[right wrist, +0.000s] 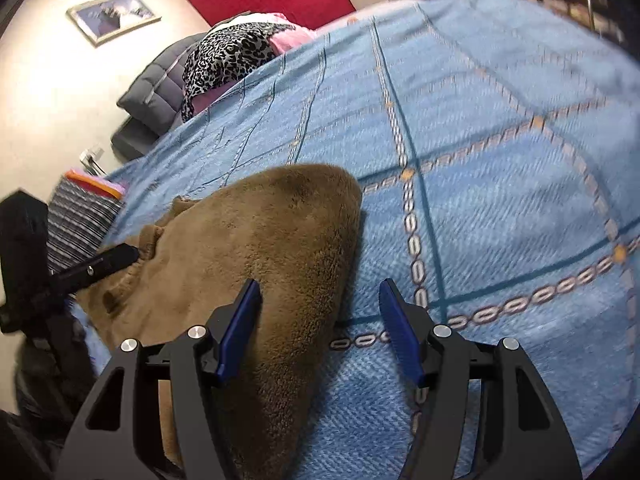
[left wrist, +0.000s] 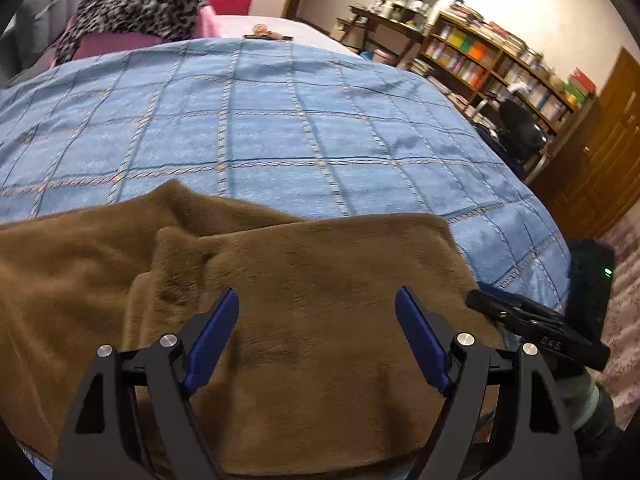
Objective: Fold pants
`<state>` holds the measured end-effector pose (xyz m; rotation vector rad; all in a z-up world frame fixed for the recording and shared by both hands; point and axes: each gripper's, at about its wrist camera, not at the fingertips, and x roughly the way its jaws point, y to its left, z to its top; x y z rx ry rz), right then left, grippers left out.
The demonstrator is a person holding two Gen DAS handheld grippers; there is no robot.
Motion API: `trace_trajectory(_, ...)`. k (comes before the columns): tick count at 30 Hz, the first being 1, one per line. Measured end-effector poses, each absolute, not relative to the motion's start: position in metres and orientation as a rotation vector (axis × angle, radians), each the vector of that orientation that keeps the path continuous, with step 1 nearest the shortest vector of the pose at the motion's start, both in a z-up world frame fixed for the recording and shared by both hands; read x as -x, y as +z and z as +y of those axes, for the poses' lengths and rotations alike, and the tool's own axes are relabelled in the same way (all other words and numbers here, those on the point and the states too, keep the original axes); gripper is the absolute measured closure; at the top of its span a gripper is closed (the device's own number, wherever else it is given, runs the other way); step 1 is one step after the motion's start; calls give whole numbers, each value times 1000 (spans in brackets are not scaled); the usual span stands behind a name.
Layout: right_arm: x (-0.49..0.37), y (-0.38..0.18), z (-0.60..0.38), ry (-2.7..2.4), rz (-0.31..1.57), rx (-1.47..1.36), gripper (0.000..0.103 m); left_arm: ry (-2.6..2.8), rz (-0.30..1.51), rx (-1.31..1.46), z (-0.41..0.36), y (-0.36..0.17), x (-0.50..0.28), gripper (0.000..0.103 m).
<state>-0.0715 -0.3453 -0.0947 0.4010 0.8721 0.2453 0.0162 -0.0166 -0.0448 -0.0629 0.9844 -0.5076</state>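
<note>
One brown pants (left wrist: 280, 320), two grippers (left wrist: 316, 304) agape

Left tongs (left wrist: 317, 300) and right tongs (right wrist: 320, 294) both gape, angled downward — seemingly gripping nothing.

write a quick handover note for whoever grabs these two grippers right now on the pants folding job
Left gripper: open, nothing between its fingers, above the brown pants.
Right gripper: open, empty, over the right edge of the pants, partly above the blue bedspread.
Pants: lying at the near edge of the bed, doubled over into a thick, roughly rectangular stack with one layer on another; a looser, rumpled part spreads to the left in the left wrist view.
Done: at least one fold appears laid down and released.
Left: probably tidy the rumpled left part and make any further fold; I cannot tell how many folds are intended.
</note>
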Motion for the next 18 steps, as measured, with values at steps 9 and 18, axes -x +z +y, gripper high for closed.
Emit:
trace_trajectory(9, 69, -62, -317, 252, 794, -300, 40, -292, 980, 219, 81, -50, -5, 23)
trace_trajectory(18, 53, -43, -269, 326, 780, -199, 40, -102, 904, 335, 176, -33, 16, 23)
